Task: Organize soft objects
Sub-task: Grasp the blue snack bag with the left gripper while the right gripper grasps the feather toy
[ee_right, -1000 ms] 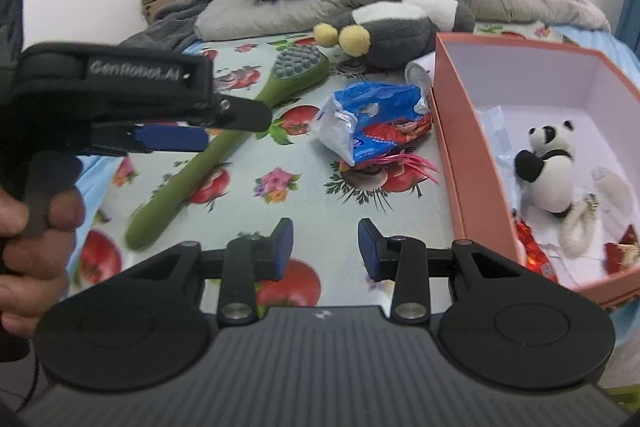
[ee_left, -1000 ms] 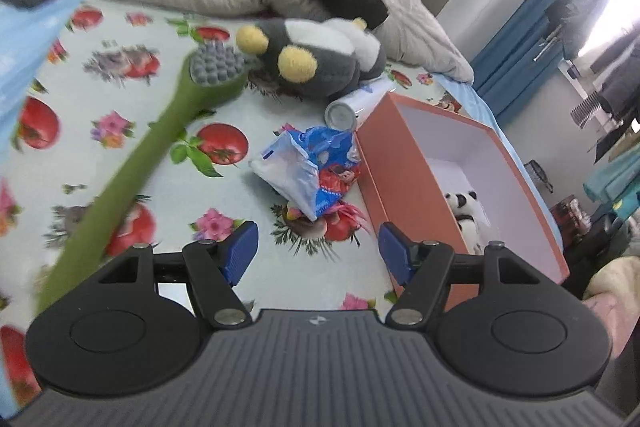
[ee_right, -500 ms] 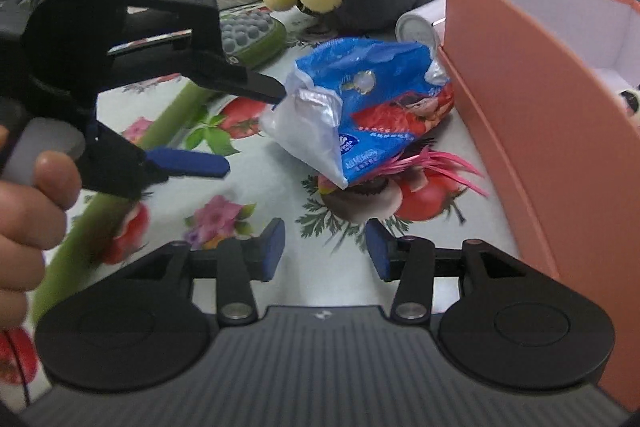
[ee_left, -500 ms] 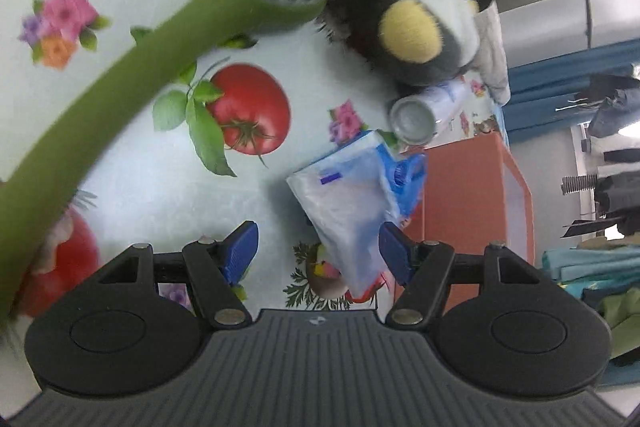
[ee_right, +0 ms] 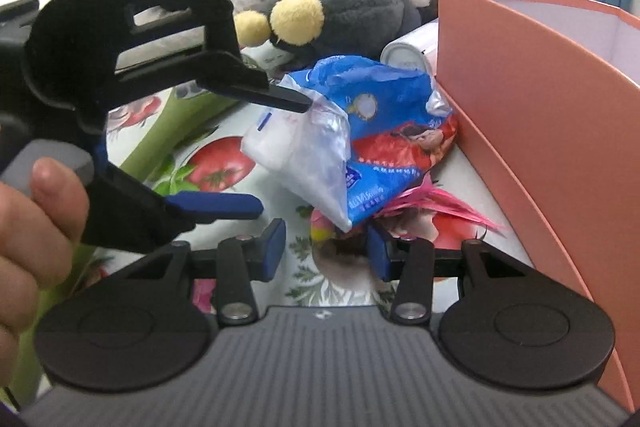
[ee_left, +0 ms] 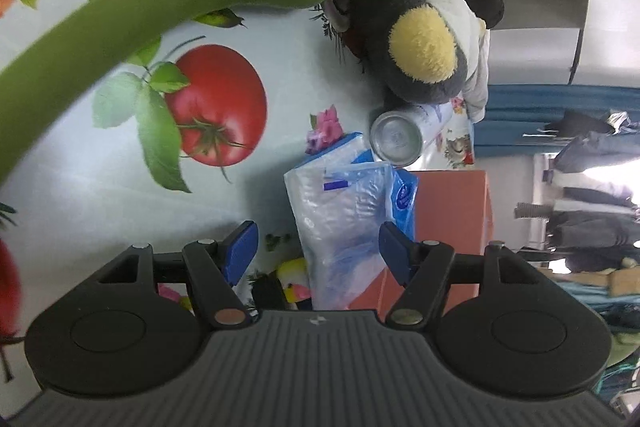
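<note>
A bed covered by a pale sheet printed with tomatoes and flowers (ee_left: 120, 187) carries everything. A salmon-pink cardboard box (ee_right: 520, 99) stands at the right. A grey plush toy with yellow feet (ee_left: 408, 27) touches the long green massage stick with grey nubs (ee_left: 120, 19). The crumpled blue-and-clear plastic tissue packet (ee_right: 344, 147) lies against the box, between the spread fingers of the left hand-held gripper (ee_left: 316, 247). The right hand-held gripper (ee_right: 326, 253) is open too, just short of the packet.

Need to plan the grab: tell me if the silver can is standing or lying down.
Lying down. The silver can rests on its side on the tomato-print sheet, round end toward the camera, between the plush toy and the tissue pack.
</note>
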A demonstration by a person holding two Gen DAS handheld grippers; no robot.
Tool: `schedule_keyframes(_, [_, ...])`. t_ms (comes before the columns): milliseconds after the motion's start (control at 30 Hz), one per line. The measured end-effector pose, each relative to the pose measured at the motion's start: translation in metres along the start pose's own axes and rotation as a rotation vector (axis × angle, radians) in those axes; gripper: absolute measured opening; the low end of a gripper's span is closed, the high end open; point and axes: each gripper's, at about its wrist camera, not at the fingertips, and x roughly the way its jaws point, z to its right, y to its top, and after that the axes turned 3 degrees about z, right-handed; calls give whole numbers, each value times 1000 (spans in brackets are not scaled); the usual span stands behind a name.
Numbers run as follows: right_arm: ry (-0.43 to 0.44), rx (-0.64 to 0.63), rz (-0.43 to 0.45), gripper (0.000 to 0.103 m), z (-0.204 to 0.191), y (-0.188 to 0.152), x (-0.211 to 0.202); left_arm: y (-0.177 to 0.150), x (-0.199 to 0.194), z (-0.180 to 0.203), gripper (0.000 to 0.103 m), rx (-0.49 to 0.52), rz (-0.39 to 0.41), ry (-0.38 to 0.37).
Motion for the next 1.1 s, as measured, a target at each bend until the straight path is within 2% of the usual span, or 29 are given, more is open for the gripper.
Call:
schedule_keyframes(67, [-18,6,10,42,-2,2,3,0,-1,3,71,1,8,-16])
schedule_keyframes(133, [-33,-2,13,31,-5,3,7,0,1,7,70,8,14,-19])
schedule_keyframes(200, [-45,-10,10,26,-7,3,7,0,3,10,63,9,18,-20])
schedule_keyframes(233, [-48,-19,5,23,-7,3,7,0,5,11,55,9,22,-19])
schedule_keyframes(267, [-46,-19,1,14,-7,3,6,0,6,12,47,6,30,-18])
schedule_keyframes(300, [-42,-13,-1,13,-6,2,5,0,7,12,43,0,39,-13])
schedule_keyframes(433, [-31,-6,-16,12,-1,1,-1,-2,5,14,13,0,60,-28])
schedule_keyframes(567, [-11,-11,-25,12,4,0,-10,-7,-7,18,8,0,90,-66])
schedule_keyframes(833, [8,-60,-28,12,14,-8,-42,-35,-54,17,7,11,156,-84])
schedule_keyframes(933, [16,-92,-33,12,18,-15,-60,-54,-78,11,7,22,190,-55])
schedule_keyframes(1100, [27,-165,-33,12,21,-30,-93,-97,-117,5,6,79,253,46])
